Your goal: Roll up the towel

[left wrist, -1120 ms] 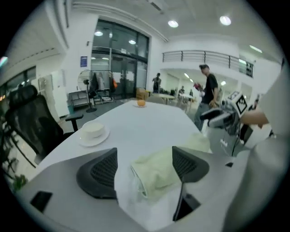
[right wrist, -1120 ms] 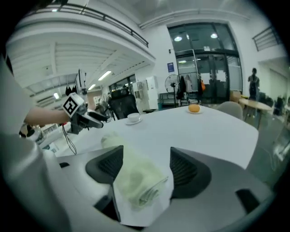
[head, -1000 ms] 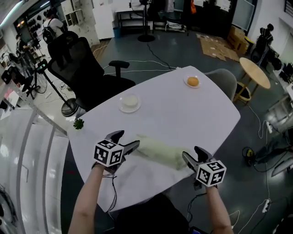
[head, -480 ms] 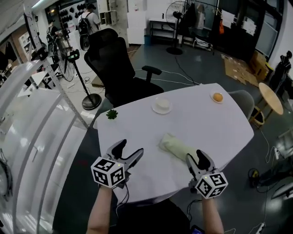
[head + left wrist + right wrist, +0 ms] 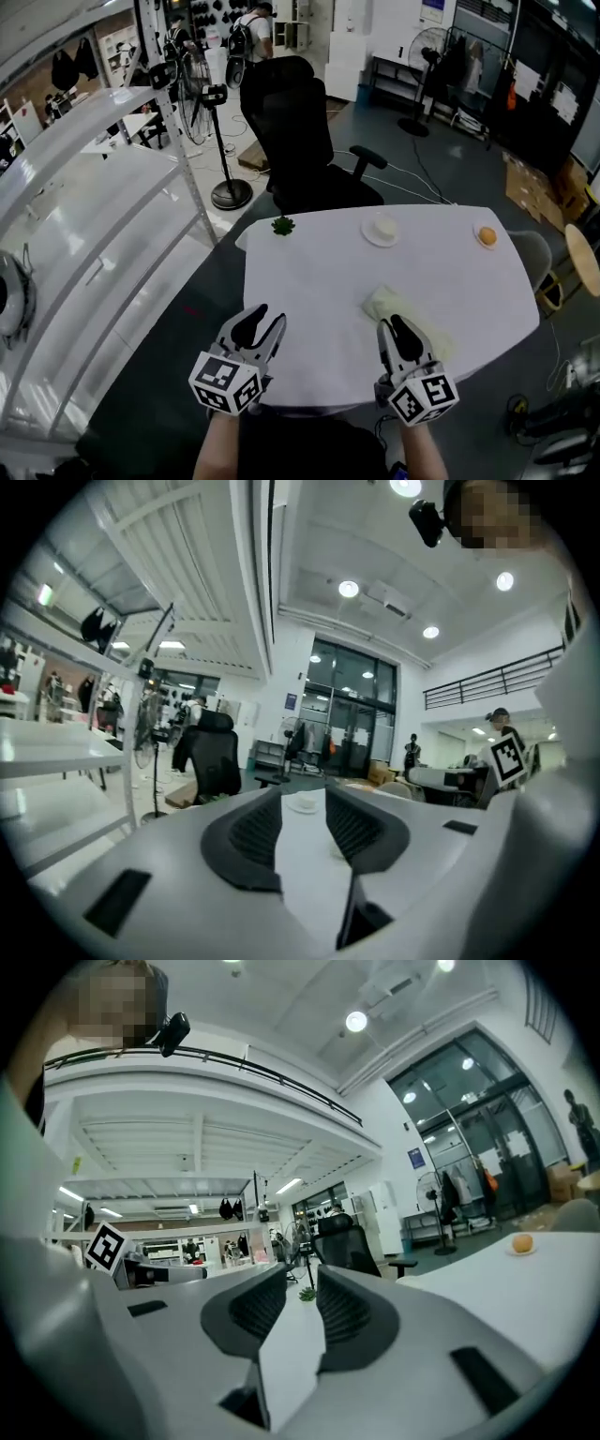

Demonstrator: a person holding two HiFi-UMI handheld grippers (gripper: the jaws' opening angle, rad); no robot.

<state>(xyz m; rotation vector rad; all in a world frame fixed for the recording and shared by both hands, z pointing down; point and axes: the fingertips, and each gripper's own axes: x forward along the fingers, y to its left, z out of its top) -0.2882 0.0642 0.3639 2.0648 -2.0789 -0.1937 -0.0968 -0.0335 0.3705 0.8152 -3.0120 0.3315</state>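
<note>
The pale green towel (image 5: 385, 303) lies rolled up on the white table (image 5: 319, 281), toward its near right side. My right gripper (image 5: 394, 326) hovers just in front of the roll's near end, apart from it. My left gripper (image 5: 264, 324) hangs at the table's near left edge, well away from the towel. Both pairs of jaws have just been closing; each still shows a gap with nothing in it. In the left gripper view only bare tabletop shows between the fingers (image 5: 258, 832); the right gripper view shows the same between its fingers (image 5: 345, 1312).
On the far side of the table stand a white dish (image 5: 381, 230), an orange on a plate (image 5: 487, 236) and a green sprig (image 5: 282, 225). A black office chair (image 5: 300, 141) stands behind the table. White shelving (image 5: 94, 234) runs along the left.
Both grippers have let go of the towel's ends, drawn back to the near edge and risen, their jaws narrowing. The rolled towel stays on the table. The view has swung left.
</note>
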